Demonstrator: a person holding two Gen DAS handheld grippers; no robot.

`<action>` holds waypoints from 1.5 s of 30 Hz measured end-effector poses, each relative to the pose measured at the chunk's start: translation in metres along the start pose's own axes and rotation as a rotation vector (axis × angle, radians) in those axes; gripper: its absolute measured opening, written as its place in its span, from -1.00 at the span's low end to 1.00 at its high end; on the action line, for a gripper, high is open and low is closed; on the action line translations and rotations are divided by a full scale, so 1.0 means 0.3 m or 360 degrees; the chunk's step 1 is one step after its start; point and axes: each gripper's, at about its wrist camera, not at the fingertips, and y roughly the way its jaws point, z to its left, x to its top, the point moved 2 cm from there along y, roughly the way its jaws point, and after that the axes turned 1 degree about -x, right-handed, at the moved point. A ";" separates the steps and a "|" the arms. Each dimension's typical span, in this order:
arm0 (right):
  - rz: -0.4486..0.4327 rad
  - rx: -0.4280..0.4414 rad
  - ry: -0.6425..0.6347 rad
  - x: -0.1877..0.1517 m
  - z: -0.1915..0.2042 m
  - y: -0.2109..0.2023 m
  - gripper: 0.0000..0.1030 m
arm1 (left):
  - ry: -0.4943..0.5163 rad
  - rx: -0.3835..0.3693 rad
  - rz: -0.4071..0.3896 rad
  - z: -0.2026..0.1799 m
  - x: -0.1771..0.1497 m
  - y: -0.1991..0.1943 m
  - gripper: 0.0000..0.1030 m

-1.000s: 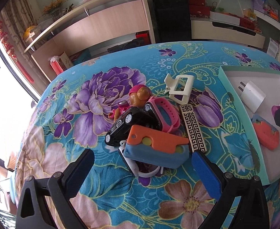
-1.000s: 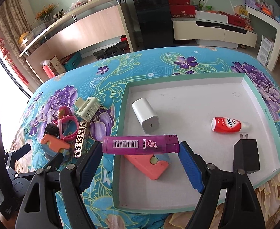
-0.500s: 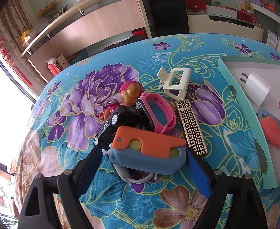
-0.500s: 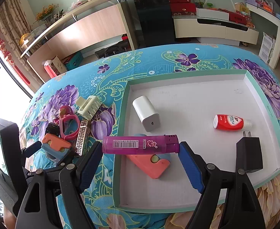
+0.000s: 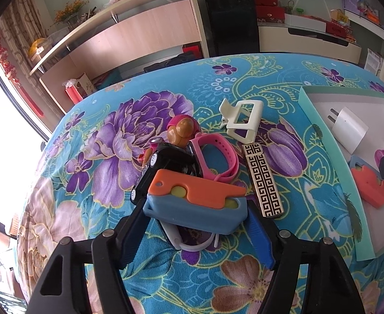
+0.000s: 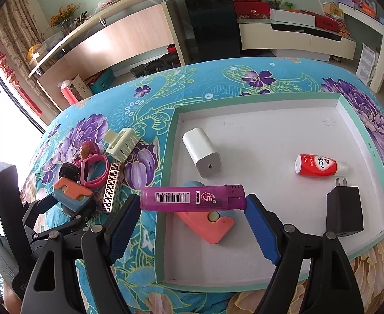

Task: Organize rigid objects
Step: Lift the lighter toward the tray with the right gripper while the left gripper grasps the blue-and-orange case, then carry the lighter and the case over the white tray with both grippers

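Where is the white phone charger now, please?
The white phone charger lies inside the tray, in its far-left part in the right wrist view, beyond the purple lighter and apart from the red tube.

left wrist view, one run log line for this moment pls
left gripper: closing on orange-blue block | right gripper: holds purple lighter over tray

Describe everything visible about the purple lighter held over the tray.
The translucent purple plastic lighter lies level, crosswise, gripped end to end by the right gripper, its darker slotted cap toward the blue-padded finger. A white barcode sticker and a white printed logo face up. It hangs above the white tray, over the orange and blue toy.
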 end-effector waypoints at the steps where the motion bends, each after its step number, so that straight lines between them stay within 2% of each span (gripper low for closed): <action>1: 0.0000 0.0000 0.0000 0.000 0.000 -0.001 0.58 | -0.0006 -0.0013 -0.0012 0.000 0.002 -0.006 0.44; 12: -0.0003 0.0005 -0.0002 0.001 0.000 -0.003 0.58 | -0.0017 -0.0043 -0.0113 -0.001 0.023 -0.075 0.44; 20: -0.0014 0.0005 0.0001 0.003 -0.002 -0.008 0.58 | -0.0027 -0.0035 -0.0250 0.005 0.051 -0.167 0.44; 26: -0.0082 -0.0012 0.0003 0.017 -0.014 -0.053 0.58 | -0.0004 -0.0103 -0.0355 -0.032 0.079 -0.243 0.44; 33: -0.0122 -0.0125 0.0053 0.034 -0.104 -0.083 0.58 | 0.0118 -0.0205 -0.0401 -0.161 0.105 -0.286 0.44; 41: -0.0158 -0.0327 0.0206 0.033 -0.312 -0.130 0.58 | 0.0283 -0.0387 -0.0393 -0.364 0.112 -0.297 0.44; 45: -0.0168 -0.0413 0.0281 0.035 -0.412 -0.141 0.58 | 0.0384 -0.0440 -0.0356 -0.471 0.114 -0.282 0.44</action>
